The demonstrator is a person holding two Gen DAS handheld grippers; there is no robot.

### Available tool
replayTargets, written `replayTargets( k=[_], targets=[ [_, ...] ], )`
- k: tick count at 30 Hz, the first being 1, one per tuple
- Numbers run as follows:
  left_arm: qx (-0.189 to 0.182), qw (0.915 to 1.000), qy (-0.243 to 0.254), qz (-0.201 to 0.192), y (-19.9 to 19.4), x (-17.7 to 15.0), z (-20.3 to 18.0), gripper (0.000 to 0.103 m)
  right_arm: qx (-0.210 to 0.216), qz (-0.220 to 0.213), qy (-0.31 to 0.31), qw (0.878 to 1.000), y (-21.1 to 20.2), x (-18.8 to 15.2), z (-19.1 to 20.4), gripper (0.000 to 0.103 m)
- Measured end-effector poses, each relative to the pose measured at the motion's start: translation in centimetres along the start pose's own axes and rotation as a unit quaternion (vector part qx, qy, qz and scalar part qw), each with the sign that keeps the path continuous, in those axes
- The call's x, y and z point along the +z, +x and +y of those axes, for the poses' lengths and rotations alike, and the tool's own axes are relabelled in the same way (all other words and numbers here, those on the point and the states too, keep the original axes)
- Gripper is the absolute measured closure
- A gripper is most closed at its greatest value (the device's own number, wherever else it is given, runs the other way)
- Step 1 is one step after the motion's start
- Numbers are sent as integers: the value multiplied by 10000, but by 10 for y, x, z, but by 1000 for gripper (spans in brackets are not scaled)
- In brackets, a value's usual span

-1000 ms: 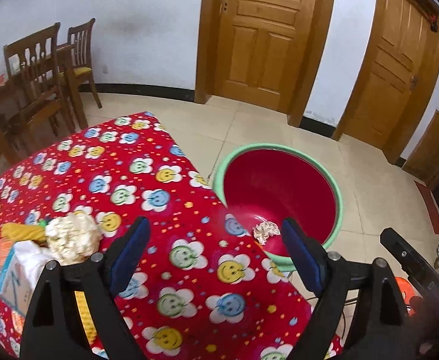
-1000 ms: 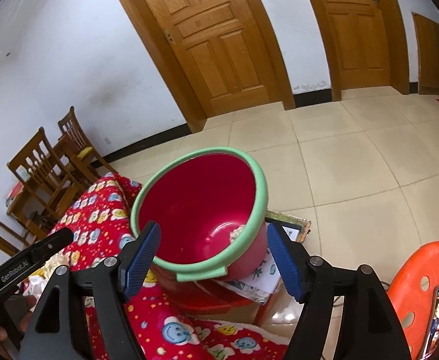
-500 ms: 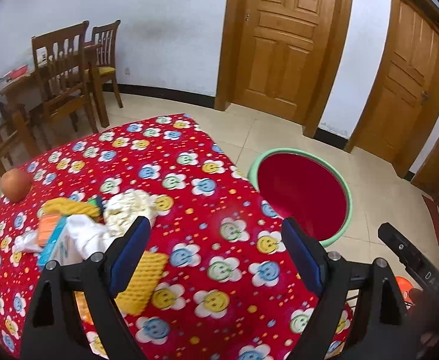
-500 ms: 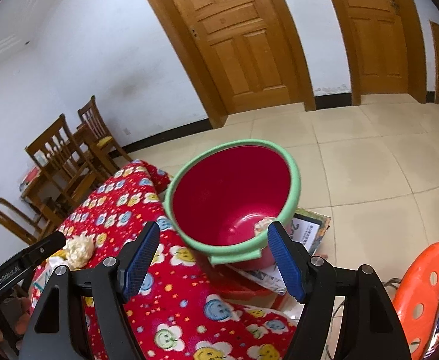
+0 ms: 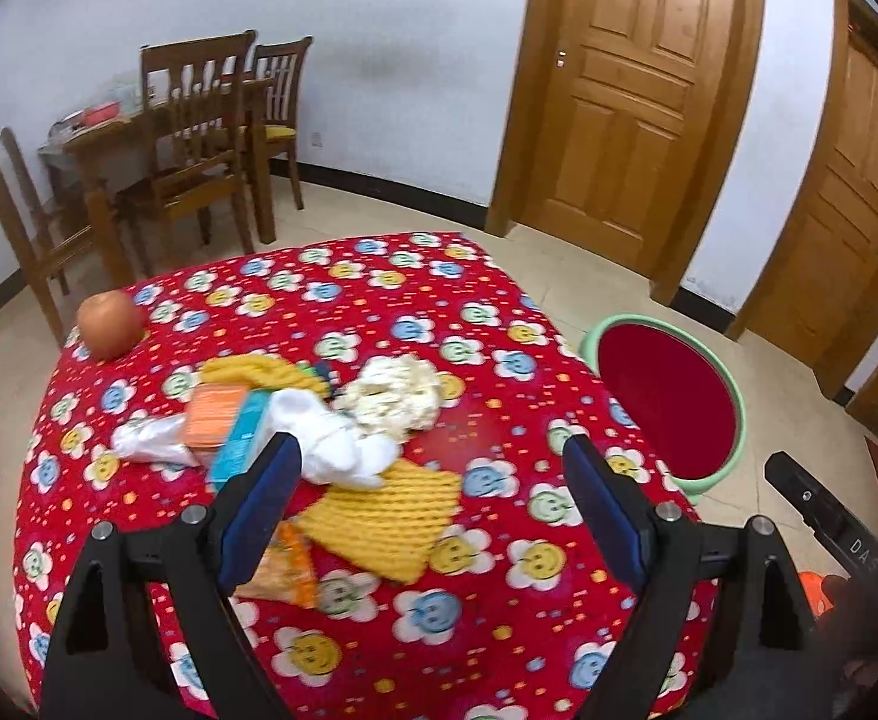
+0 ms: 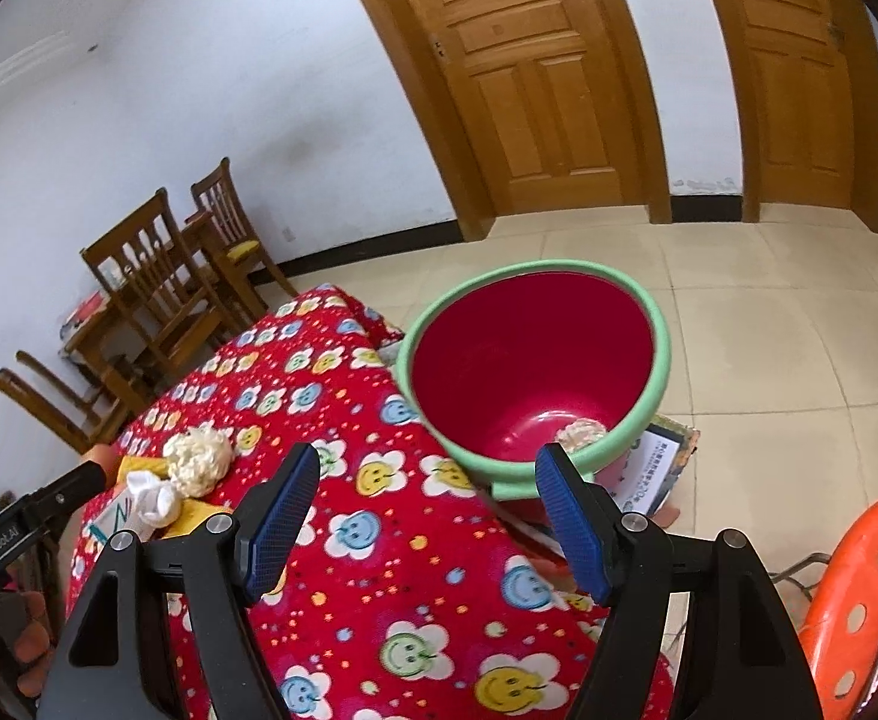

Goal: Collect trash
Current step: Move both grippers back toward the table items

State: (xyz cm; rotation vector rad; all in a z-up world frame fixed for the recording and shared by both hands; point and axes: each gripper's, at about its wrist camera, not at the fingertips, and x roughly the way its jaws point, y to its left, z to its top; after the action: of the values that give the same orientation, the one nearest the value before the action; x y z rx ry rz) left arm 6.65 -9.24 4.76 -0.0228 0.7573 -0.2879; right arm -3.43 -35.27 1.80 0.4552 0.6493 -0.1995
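A red bucket with a green rim (image 6: 535, 372) stands on the floor beside the table (image 5: 379, 294), with one crumpled paper wad (image 6: 580, 433) in its bottom. On the red smiley tablecloth lies a heap of trash: a cream crumpled wad (image 5: 394, 393), white tissue (image 5: 331, 441), yellow knitted cloths (image 5: 382, 516), an orange and teal box (image 5: 229, 420) and an orange wrapper (image 5: 286, 570). My left gripper (image 5: 433, 498) hangs open above the near side of the heap, nothing between its fingers. My right gripper (image 6: 427, 510) is open and empty over the table edge near the bucket (image 5: 667, 402).
An apple (image 5: 109, 324) sits at the table's far left corner. Wooden chairs (image 5: 199, 138) and a small table stand by the back wall. An orange plastic stool (image 6: 859, 600) is at the right, and papers (image 6: 649, 474) lie under the bucket. Two wooden doors (image 5: 625, 96) are shut.
Both views have swung left from the bucket toward the table. The trash heap has come from the left edge to the middle of the left wrist view. Both grippers stayed open and empty.
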Motion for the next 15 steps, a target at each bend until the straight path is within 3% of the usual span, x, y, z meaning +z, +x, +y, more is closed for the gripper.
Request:
replayTargets(
  k=[15],
  targets=[
    [525,9973,-452,242,0,-30,61,15,192,357,-298,9987,20,-19,32,27]
  ],
)
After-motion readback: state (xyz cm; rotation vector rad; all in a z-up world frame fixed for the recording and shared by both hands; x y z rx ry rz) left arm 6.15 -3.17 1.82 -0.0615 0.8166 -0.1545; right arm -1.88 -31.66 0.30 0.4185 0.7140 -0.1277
